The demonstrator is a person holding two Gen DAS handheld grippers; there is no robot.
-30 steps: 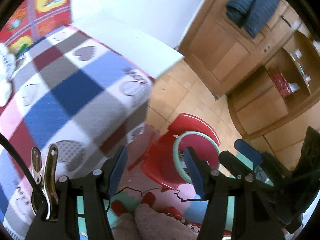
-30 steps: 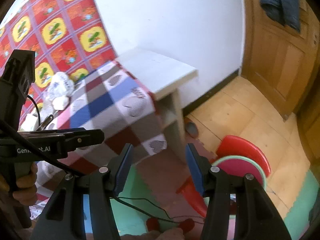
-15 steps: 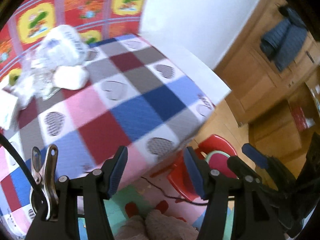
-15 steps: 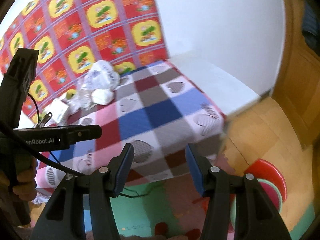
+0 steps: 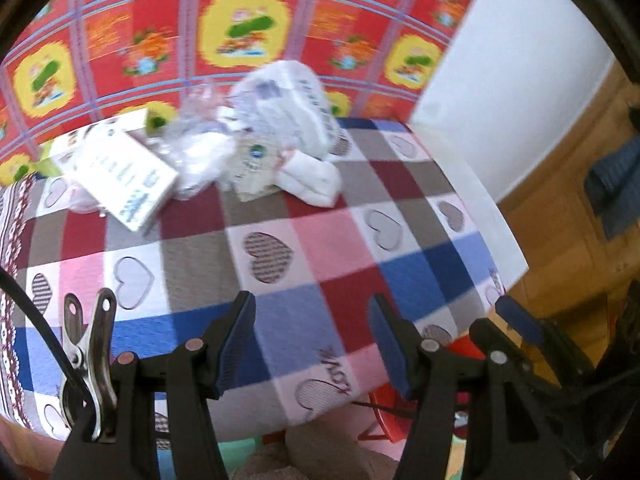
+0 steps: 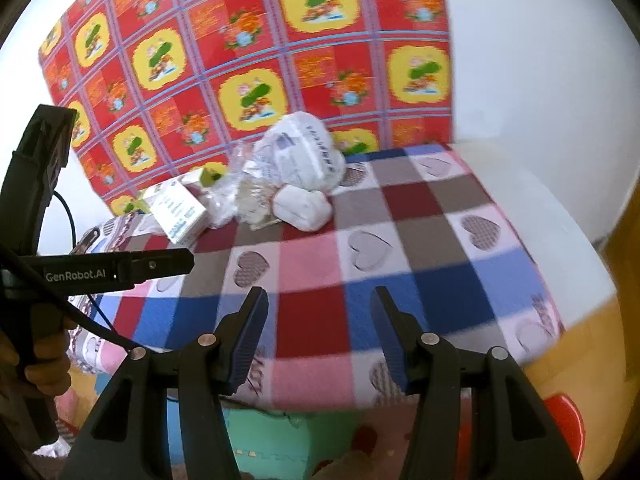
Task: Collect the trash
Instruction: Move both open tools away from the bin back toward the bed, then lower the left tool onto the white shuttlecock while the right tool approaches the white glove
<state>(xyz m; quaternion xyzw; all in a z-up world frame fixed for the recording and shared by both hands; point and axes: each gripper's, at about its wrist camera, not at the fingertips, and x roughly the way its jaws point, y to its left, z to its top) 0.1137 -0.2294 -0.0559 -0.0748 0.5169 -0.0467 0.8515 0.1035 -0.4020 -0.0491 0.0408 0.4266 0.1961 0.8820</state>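
Trash [image 5: 256, 148] heaped at the far edge of the checked heart-print cloth [image 5: 280, 248], against the red-and-yellow patterned wall covering [image 6: 248, 56]: crumpled white plastic bag [image 6: 304, 156], folded white bundle [image 6: 302, 208] just in front of the bag, white printed box [image 5: 124, 176] left of the bag. Left gripper [image 5: 312, 336] and right gripper [image 6: 318, 332] both over the cloth's near edge, well apart from the heap, jaws parted, nothing between.

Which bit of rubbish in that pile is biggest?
The white printed plastic bag, bulging at the pile's back, above the small white wad and flat carton.
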